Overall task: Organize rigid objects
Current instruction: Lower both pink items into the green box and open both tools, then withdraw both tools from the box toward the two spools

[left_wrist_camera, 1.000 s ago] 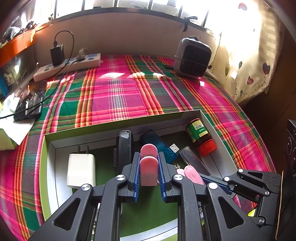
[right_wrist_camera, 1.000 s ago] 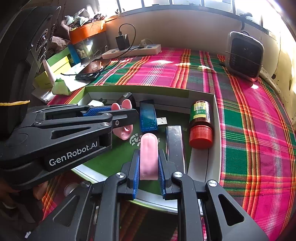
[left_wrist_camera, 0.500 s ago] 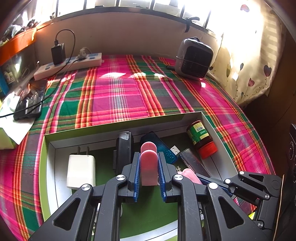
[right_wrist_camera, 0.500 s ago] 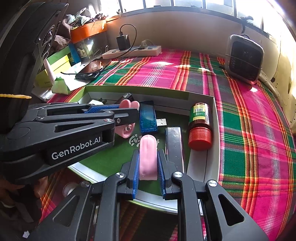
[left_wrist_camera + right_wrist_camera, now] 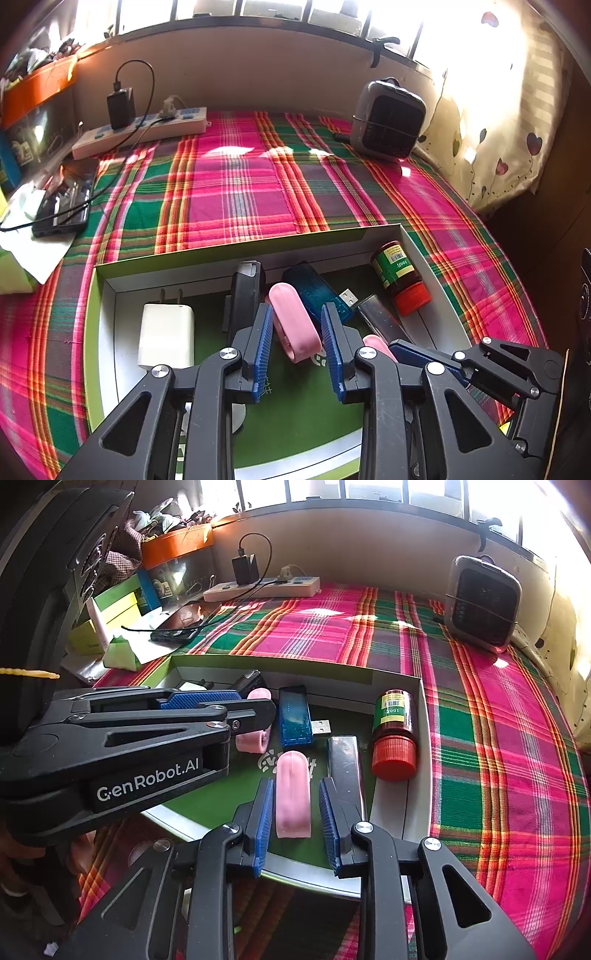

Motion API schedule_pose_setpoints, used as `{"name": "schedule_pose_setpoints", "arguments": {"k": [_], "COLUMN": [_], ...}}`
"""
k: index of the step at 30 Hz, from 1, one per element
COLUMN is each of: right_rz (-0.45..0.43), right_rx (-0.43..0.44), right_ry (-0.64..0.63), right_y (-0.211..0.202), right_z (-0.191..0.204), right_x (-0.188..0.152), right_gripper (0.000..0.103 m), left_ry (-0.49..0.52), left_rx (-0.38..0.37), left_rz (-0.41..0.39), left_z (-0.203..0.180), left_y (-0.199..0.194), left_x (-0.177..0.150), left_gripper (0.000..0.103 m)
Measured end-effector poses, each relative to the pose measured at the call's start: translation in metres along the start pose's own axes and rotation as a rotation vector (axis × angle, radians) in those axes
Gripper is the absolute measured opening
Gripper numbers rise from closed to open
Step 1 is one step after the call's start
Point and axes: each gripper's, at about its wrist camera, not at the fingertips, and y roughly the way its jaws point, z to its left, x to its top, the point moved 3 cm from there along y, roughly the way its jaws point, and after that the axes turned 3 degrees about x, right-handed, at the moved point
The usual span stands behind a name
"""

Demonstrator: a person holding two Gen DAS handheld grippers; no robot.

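While both tongs hang over the shallow green-lipped box [image 5: 221, 254], each stands released with a pink piece between its blue pads, not pinched. Left tongs [image 5: 297, 347]: jaws spread, the pink clip-like piece [image 5: 295, 325] lies on the box floor in the gap, long axis tilted up-left to down-right across the jaw line, so not squared to the pads; daylight shows on both sides. Right tongs [image 5: 295, 825]: jaws spread, the pink flat piece [image 5: 293, 797] lies straight along the finger direction, centred, small gap each side. Right is better lined up for a re-grip; left would likely need a twist of the wrist first.

All items sit inside the box, on the plaid cloth [image 5: 240, 184] of the surface: white charger [image 5: 167, 338] at left, black device [image 5: 245, 291] upright-ish beside the left pink piece, blue USB stick [image 5: 295, 716] touching or just beside it, silver bar [image 5: 345, 768] just right of the right tongs, brown bottle with red cap [image 5: 393, 734] lying against the right wall.

Judgement: both pink pieces look placed, so the sorting is well along. Risk: the left tongs' right finger sits close to the USB stick and could nudge it when moved.
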Motion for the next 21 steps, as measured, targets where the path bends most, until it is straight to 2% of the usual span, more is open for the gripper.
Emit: {"name": "schedule_pose_setpoints", "arguments": {"k": [5,21], "right_rz": [-0.006,-0.03], "right_rx": [-0.01,-0.024], "right_ry": [0.005,0.02], "right_y": [-0.003,-0.017], "right_z": [0.0,0.001], "right_x": [0.0,-0.004], "right_gripper": [0.032,0.039], "left_ry": [0.001,0.029], "left_rx": [0.001,0.024], "left_rz": [-0.004,-0.043], "left_z": [0.0,-0.003], "left_y": [-0.004,-0.024], "left_x": [-0.001,-0.006], "left_gripper": [0.027,0.027]}}
